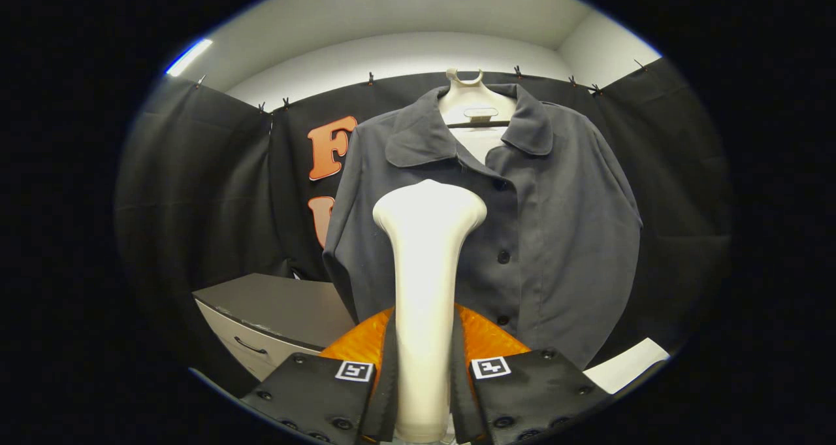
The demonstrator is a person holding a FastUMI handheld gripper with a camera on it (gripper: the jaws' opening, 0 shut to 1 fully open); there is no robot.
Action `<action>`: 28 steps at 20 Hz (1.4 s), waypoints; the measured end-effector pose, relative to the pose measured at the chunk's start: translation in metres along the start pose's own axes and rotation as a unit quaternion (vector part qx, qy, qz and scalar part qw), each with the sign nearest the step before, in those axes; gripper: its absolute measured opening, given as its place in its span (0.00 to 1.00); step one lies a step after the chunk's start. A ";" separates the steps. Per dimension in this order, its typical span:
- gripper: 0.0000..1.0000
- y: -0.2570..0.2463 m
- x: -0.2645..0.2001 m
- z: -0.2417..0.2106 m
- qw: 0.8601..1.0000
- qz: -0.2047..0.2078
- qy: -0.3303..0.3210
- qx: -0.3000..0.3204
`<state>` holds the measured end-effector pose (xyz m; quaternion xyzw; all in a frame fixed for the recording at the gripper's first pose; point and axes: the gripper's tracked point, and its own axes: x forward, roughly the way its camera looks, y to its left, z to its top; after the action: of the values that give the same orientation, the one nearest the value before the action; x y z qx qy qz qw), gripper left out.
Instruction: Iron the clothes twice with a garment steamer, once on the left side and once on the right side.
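I have the gripper (424, 393) clamped on the handle of the garment steamer (426, 288), both fingers pressing its cream shaft from either side. The steamer stands upright between the fingers, its flared head rising toward twelve o'clock and overlapping the front of the dark grey shirt (522, 236). I cannot tell whether the head touches the cloth or sits just short of it. The shirt hangs beyond the fingers on a pale hanger form (465, 95), collar open, its button placket running down at about one o'clock from the steamer head. The head sits over the shirt panel at the eleven o'clock side of that placket. A grey cabinet (274, 314) with a drawer handle stands at nine o'clock of the fingers, beside the shirt's hem. A white sheet (627, 364) lies at three o'clock.
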<state>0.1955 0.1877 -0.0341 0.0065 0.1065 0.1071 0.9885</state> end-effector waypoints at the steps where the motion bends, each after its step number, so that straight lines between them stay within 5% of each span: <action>1: 0.41 0.001 0.002 0.003 1.000 0.002 -0.003 -0.001; 9: 0.41 0.000 0.034 -0.008 1.000 -0.014 0.003 -0.013; 28: 0.41 0.006 0.024 -0.083 0.998 -0.020 0.055 -0.002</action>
<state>0.1991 0.1976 -0.1199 -0.0033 0.1606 0.0873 0.9832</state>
